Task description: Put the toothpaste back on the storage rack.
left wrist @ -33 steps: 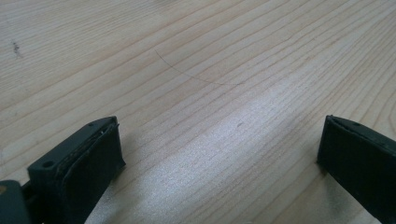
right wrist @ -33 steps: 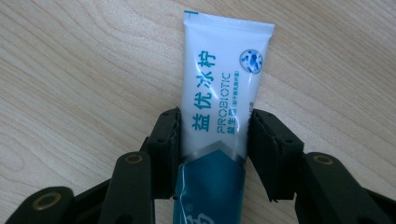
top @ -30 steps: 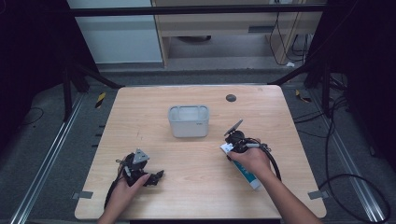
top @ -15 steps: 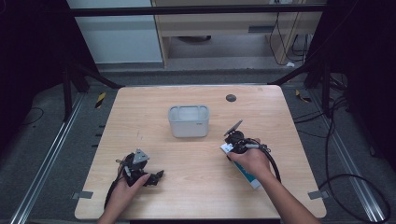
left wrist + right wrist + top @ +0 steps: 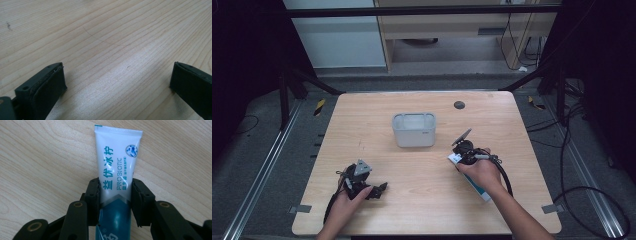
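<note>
A: The right gripper (image 5: 115, 202) has its jaws closed on both sides of the toothpaste tube (image 5: 117, 170), which lies flat on the table (image 5: 362, 120), near its right side.

B: And the left gripper (image 5: 117, 82)?

A: Jaws wide apart, nothing between them, low over bare wood.

B: The risk?

A: The soft tube may buckle or slip if lifted. The grey bin (image 5: 413, 129) sits just beyond it.

- We see a white-and-teal toothpaste tube (image 5: 117, 182), printed "PROBIOTIC", lying flat on the wooden table (image 5: 412, 200), its crimped end pointing toward the bin.
- We see an open grey plastic bin (image 5: 413, 129) standing upright mid-table.
</note>
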Motion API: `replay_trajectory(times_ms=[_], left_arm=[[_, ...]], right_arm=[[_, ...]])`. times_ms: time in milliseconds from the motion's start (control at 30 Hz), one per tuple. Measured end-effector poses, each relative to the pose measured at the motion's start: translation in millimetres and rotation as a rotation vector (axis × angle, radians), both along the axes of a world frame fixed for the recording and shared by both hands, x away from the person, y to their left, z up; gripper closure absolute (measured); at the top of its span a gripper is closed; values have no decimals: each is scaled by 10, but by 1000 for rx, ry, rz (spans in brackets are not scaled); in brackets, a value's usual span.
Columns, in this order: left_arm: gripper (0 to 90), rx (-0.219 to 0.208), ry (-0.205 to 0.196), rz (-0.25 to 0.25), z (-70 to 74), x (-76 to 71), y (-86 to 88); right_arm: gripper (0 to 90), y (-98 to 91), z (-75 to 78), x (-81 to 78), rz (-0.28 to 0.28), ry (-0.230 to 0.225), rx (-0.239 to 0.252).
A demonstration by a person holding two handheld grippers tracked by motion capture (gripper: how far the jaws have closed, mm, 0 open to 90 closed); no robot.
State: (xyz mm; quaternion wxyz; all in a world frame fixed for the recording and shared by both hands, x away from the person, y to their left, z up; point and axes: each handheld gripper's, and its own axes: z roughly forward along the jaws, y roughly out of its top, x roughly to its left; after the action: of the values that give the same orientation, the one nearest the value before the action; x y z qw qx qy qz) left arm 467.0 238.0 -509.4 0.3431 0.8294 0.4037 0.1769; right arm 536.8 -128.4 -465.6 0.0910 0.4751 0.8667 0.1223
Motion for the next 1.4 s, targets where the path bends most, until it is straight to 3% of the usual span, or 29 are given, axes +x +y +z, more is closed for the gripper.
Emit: replay_trajectory(times_ms=[1400], left_arm=[[0,1,0,-1,1,0,1]], right_arm=[[790,-72,74,2,-20,-6,42]])
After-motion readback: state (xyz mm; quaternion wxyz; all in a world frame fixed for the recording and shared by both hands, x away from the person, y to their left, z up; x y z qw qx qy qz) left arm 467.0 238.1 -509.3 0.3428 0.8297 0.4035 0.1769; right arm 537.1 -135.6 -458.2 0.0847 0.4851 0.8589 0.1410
